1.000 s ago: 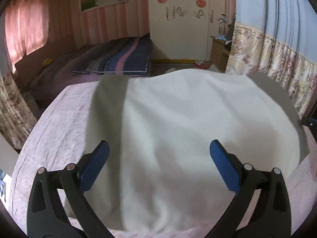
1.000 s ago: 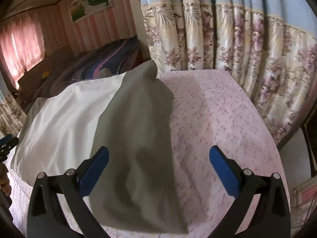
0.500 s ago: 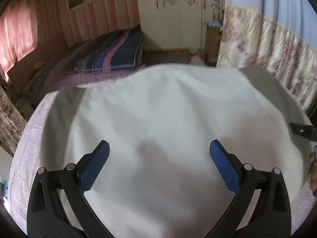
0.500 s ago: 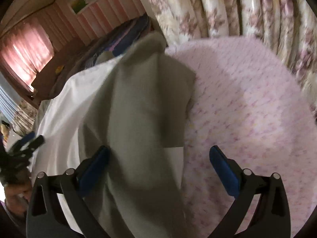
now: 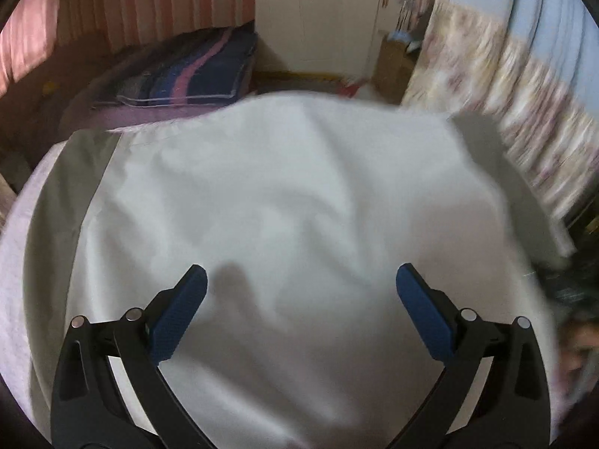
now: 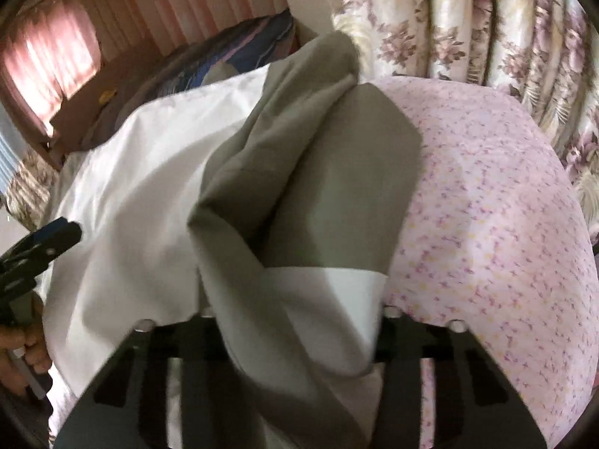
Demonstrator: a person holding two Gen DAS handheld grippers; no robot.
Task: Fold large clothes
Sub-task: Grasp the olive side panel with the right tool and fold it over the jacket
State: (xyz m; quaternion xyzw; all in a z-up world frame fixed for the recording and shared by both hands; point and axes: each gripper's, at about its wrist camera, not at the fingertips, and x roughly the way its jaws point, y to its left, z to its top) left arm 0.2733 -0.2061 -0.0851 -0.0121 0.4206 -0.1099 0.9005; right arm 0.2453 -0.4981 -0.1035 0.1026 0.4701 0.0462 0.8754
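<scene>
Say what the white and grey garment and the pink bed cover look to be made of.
Garment: thin woven cloth, probably cotton or a blend, matte; it creases softly and bunches between the right gripper jaws. Pink bed cover: printed cotton-like fabric, matte, with a fine floral speckle.

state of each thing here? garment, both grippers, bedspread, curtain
white and grey garment: spread on the bed, grey sleeve edge bunched and lifted
right gripper: jaws just closing, cloth between them, pads hidden
left gripper: open, hovering above the white cloth
pink bedspread: flat, partly covered
floral curtain: drawn, hanging
</scene>
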